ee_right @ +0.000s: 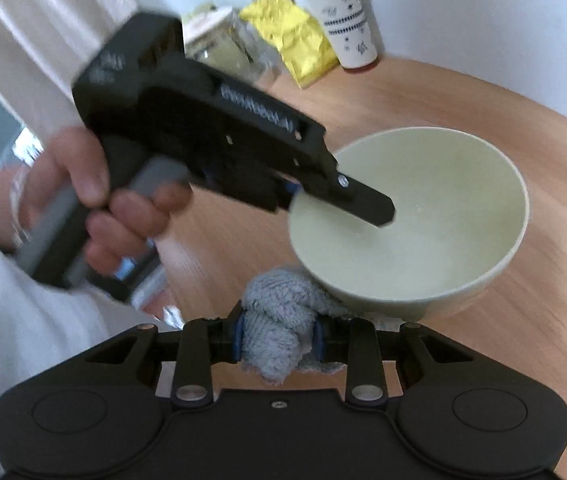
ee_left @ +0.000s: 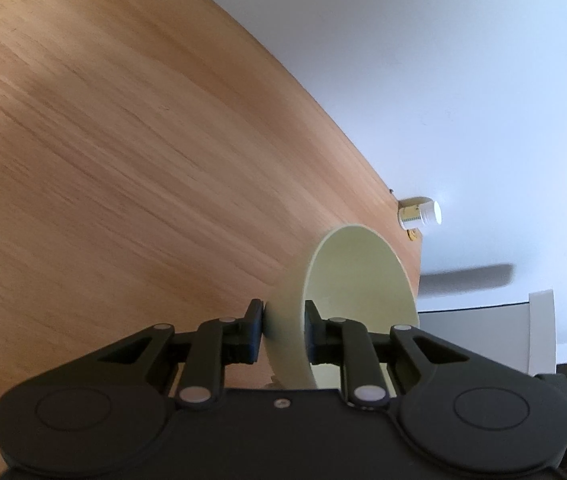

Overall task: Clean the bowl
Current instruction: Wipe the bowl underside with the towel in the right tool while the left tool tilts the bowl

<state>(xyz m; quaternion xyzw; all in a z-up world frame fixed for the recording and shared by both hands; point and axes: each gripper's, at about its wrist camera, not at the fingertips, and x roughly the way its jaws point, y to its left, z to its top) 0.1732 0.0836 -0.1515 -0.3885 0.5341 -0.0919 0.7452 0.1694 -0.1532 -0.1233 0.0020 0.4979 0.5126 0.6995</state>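
Left wrist view shows the left tool [ee_left: 283, 330] clamped on the wall of a pale green round bowl [ee_left: 357, 280]: one finger presses the outside of the wall, the other sits inside the hollow. The bowl is seen nearly edge-on, straight ahead of this tool, with the light wooden worktop [ee_left: 123, 140] spreading to its left. Beyond the bowl's rim and to the right, a small white-capped bottle [ee_left: 419, 214] stands at the worktop's far edge, against a white wall.

Right wrist view, from left to right: the person's hand [ee_right: 95, 204] grips the black handle of the left tool [ee_right: 367, 200], which reaches in from the left and has one finger dipped inside the pale green bowl [ee_right: 423, 220]. The bowl sits just ahead of the right tool and slightly to its right. The right tool [ee_right: 277, 340] is closed on a bunched grey terry cloth [ee_right: 279, 320], whose far end touches the bowl's near outer wall. Far ahead, a crumpled yellow foil packet [ee_right: 295, 46] lies just left of a white and red patterned can [ee_right: 343, 20]; both are blurred.
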